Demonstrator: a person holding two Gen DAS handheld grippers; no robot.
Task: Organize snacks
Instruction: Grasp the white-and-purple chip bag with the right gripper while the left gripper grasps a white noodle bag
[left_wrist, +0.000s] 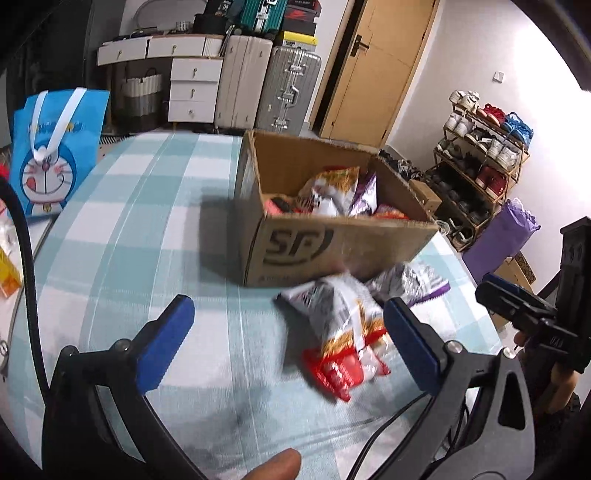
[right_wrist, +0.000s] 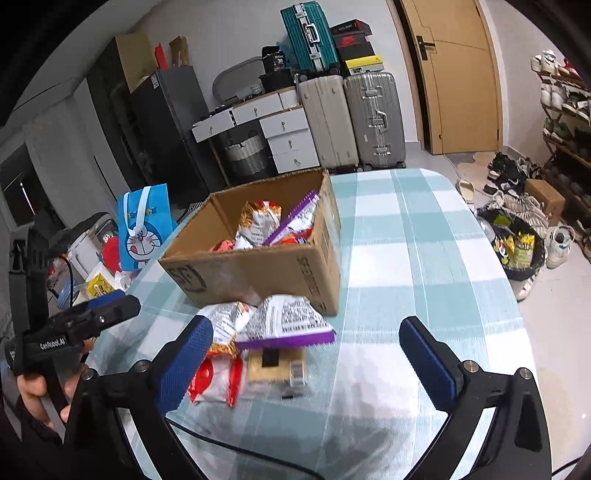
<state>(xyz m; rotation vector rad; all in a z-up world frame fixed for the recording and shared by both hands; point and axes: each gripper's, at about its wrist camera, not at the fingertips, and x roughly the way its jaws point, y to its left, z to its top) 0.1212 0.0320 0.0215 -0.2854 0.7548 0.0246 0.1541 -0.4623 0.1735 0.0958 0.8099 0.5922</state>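
Note:
An open cardboard box (left_wrist: 332, 243) marked SF stands on the checked table and holds several snack bags (left_wrist: 332, 188); it also shows in the right wrist view (right_wrist: 258, 266). In front of it lie a red-and-white snack bag (left_wrist: 343, 332) and a purple-edged bag (left_wrist: 413, 280). In the right wrist view the purple-edged bag (right_wrist: 284, 321) lies over the red-and-white bag (right_wrist: 218, 354) and a tan packet (right_wrist: 277, 365). My left gripper (left_wrist: 288, 339) is open, hovering just before the red-and-white bag. My right gripper (right_wrist: 306, 354) is open, above the pile.
A blue Doraemon bag (left_wrist: 51, 155) stands at the table's left edge. Suitcases (right_wrist: 351, 118), drawers and a door stand behind. A shoe rack (left_wrist: 480, 166) and a bin with rubbish (right_wrist: 517, 251) are on the right. The teal checked table (right_wrist: 424, 258) extends right of the box.

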